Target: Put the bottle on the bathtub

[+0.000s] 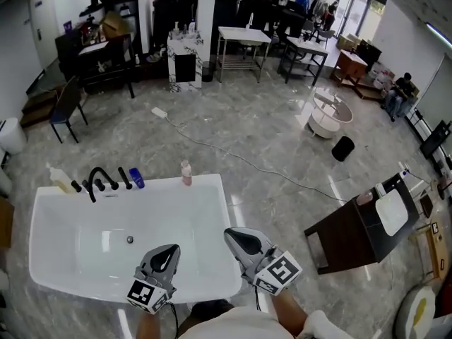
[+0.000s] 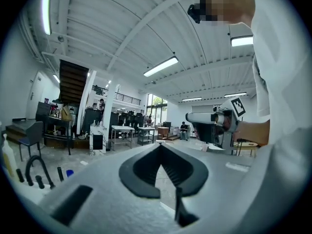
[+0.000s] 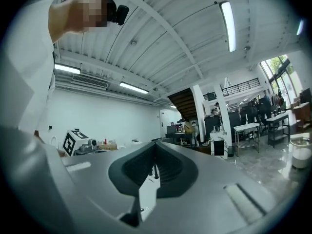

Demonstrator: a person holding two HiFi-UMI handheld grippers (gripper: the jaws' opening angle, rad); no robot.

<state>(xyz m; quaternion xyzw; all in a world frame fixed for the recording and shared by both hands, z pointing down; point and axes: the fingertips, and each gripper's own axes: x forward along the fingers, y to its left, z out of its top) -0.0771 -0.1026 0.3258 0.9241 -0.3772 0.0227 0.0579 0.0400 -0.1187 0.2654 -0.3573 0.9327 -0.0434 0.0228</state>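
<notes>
A white bathtub (image 1: 229, 210) fills the lower left of the head view. On its far rim stand a small pink bottle (image 1: 186, 172), a pale yellow bottle (image 1: 60, 180), a blue-capped container (image 1: 136, 179) and a black faucet (image 1: 99, 180). My left gripper (image 1: 169, 250) hovers over the tub's near side, jaws shut and empty. My right gripper (image 1: 236, 234) is by the tub's near right corner, also shut on nothing. In the left gripper view the closed tips (image 2: 160, 145) point level across the room, with the yellow bottle (image 2: 7, 157) at far left. The right gripper's tips (image 3: 155, 144) meet as well.
A dark vanity cabinet (image 1: 353, 232) with a white basin stands right of the tub. Farther off are a round white table (image 1: 330, 113), a black bin (image 1: 342, 147), a floor cable (image 1: 233, 155), a chair (image 1: 67, 104) and metal tables (image 1: 241, 44).
</notes>
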